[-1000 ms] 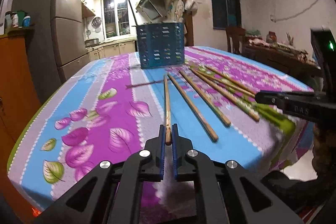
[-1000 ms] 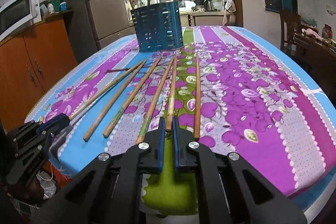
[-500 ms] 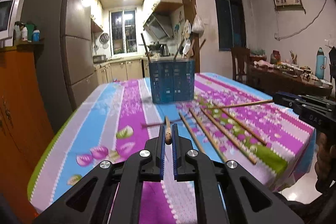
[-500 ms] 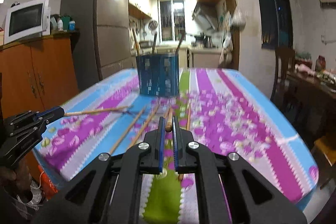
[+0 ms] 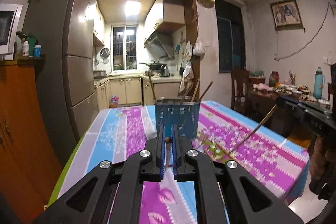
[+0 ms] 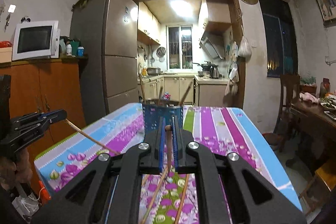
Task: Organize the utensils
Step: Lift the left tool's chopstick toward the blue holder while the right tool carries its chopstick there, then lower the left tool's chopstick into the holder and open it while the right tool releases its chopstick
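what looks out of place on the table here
Loose chopsticks lie scattered on the tablecloth instead of standing in the blue holder, which already has a few. The left gripper and the right gripper are each shut on one chopstick. Nothing looks spilled or damaged.

— How do my grippers stand?

— Your left gripper (image 5: 168, 135) points nearly level, raised above the table, its blue pads (image 5: 162, 152) pinched tight on a chopstick (image 5: 168, 152). Your right gripper (image 6: 168, 129) does the same, clamped on its own chopstick (image 6: 168, 148).

— And my hands?

— Your left hand (image 6: 12, 169) wraps that gripper's handle low at the frame edge; your right hand (image 5: 321, 163) grips likewise.
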`<action>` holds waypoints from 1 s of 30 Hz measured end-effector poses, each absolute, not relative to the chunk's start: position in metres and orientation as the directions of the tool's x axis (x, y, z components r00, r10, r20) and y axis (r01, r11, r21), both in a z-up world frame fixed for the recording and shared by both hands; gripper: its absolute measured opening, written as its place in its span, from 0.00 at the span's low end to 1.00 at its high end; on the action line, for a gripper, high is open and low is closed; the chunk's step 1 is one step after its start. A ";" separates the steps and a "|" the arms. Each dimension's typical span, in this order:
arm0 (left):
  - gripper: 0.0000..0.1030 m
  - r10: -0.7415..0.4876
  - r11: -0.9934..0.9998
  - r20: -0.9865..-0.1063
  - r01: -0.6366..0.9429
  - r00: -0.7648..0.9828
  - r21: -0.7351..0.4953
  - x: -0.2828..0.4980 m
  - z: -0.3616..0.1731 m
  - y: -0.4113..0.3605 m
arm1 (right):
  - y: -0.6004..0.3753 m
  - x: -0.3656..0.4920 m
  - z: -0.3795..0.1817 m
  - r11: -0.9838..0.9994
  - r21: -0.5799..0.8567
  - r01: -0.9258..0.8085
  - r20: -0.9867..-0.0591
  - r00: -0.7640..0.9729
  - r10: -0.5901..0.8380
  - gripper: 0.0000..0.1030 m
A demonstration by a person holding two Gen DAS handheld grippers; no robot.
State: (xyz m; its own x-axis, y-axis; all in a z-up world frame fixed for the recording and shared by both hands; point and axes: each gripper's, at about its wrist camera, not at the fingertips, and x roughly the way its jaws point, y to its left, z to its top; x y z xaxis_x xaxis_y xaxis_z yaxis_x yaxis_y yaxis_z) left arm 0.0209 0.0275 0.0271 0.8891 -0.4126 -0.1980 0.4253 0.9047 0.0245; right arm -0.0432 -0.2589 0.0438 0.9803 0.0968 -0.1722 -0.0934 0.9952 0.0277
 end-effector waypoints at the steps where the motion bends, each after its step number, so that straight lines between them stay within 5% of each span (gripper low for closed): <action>1: 0.07 -0.420 0.902 -0.192 0.431 0.887 0.021 0.022 0.032 0.027 | -0.259 -0.041 0.047 0.995 0.027 -0.098 -0.167 0.981 0.101 0.05; 20: 0.07 -0.509 0.858 -0.279 0.505 0.814 -0.091 0.061 0.080 0.027 | -0.266 -0.030 0.090 0.988 0.034 -0.149 -0.123 0.981 0.152 0.05; 30: 0.07 -0.528 0.847 -0.257 0.524 0.810 -0.089 0.060 0.095 0.016 | -0.267 -0.026 0.101 0.983 0.037 -0.180 -0.121 0.976 0.183 0.05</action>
State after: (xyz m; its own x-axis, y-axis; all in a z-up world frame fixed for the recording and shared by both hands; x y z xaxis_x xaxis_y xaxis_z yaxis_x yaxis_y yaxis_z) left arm 0.0595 0.0165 0.0951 0.8098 -0.5276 -0.2566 0.5236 0.8472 -0.0894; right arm -0.0259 -0.2669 0.1005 0.9757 0.1829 -0.1208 -0.1797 0.9830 0.0370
